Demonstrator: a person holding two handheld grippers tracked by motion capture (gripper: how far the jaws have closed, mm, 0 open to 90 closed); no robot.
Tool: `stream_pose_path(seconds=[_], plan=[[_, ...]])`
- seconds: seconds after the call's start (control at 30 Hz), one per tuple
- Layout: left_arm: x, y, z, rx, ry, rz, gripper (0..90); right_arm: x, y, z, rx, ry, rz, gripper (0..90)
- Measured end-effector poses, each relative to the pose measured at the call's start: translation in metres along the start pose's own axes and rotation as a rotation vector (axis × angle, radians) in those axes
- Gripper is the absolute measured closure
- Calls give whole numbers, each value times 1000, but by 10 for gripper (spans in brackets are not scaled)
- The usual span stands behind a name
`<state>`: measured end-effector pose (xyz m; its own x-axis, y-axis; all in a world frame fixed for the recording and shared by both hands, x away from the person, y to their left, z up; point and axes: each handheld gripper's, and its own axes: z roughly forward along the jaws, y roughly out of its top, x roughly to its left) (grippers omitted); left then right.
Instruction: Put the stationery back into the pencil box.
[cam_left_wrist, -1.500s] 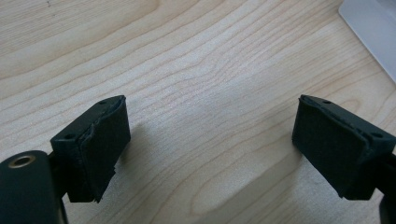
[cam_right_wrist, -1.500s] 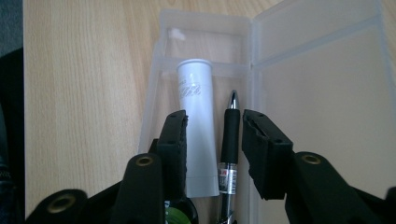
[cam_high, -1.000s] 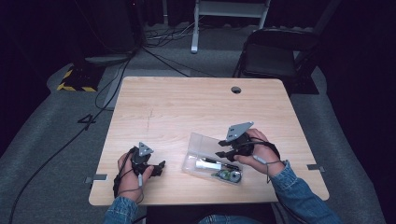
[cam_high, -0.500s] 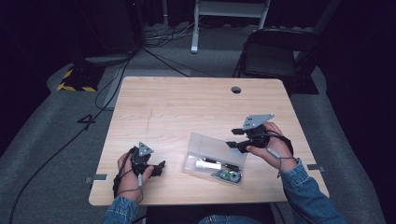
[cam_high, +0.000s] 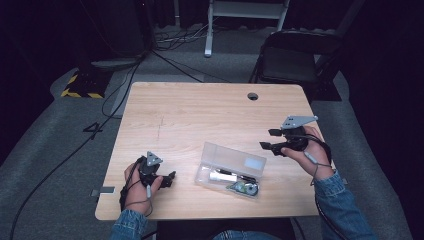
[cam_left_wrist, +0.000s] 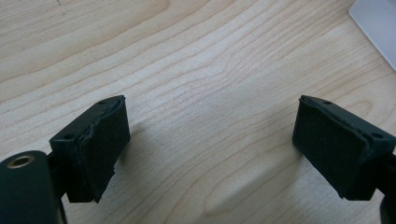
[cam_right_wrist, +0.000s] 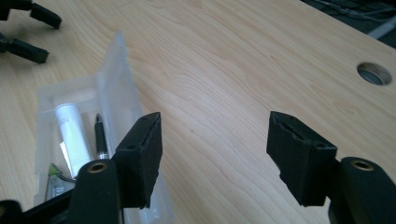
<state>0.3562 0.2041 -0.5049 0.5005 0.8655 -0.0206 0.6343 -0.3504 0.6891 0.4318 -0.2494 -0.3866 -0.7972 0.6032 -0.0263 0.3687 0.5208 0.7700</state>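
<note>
txt: "4" | on: grey floor (cam_high: 93, 131), left of table (cam_high: 165, 115)

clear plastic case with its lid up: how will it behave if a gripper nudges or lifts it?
The clear plastic case looks thin-walled, so probably light and apt to slide on the smooth table. Its raised lid likely flexes if pushed. The white tube and pen inside lie loose and may shift when tilted.
</note>
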Motion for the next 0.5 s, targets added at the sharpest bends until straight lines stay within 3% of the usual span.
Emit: stream_pose_path(seconds=[0.5], plan=[[3,-1,-1,-2,-2,-10,113,-35,-23,-8,11,-76,93,345]])
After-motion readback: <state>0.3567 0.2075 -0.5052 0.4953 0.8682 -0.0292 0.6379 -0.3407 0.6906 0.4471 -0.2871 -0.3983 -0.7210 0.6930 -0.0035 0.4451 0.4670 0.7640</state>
